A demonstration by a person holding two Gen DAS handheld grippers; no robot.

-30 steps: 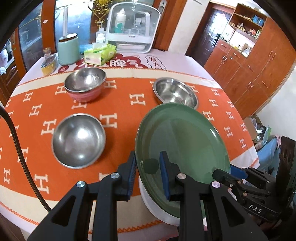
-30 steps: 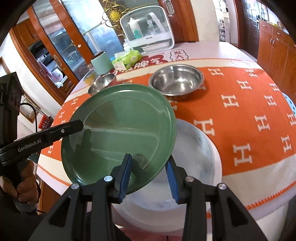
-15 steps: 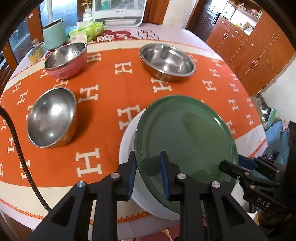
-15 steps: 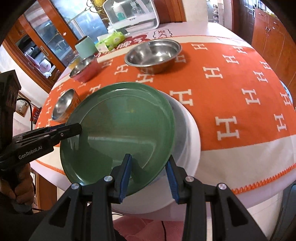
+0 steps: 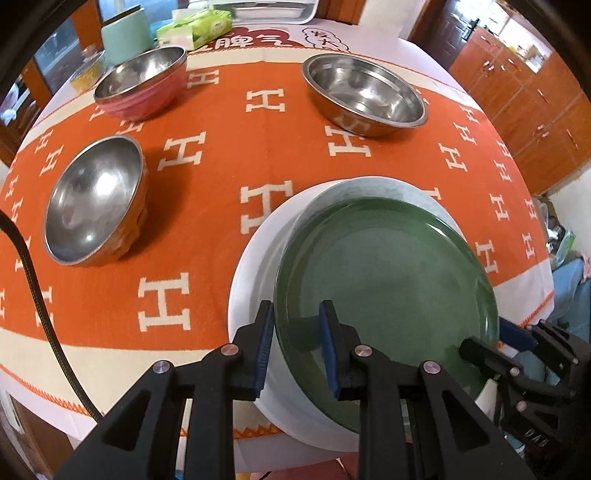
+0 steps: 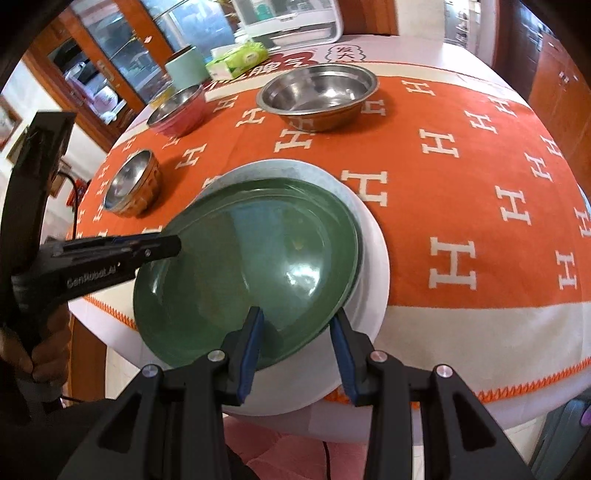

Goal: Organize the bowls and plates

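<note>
A green plate lies on a larger white plate at the near table edge. My left gripper is shut on the green plate's near rim. My right gripper straddles the plate's opposite rim with its jaws wider apart, open. Each gripper shows in the other's view: the right gripper, the left gripper. Three steel bowls stand on the orange cloth: a wide one, a pink-sided one, an orange-sided one.
At the far side stand a mint canister, a green tissue pack and a white dish rack. Wooden cabinets are to the right. A black cable hangs at the left.
The green plate came down from a tilted, raised hold to lie on the white plate. My right gripper's jaws have spread wider around its rim.
</note>
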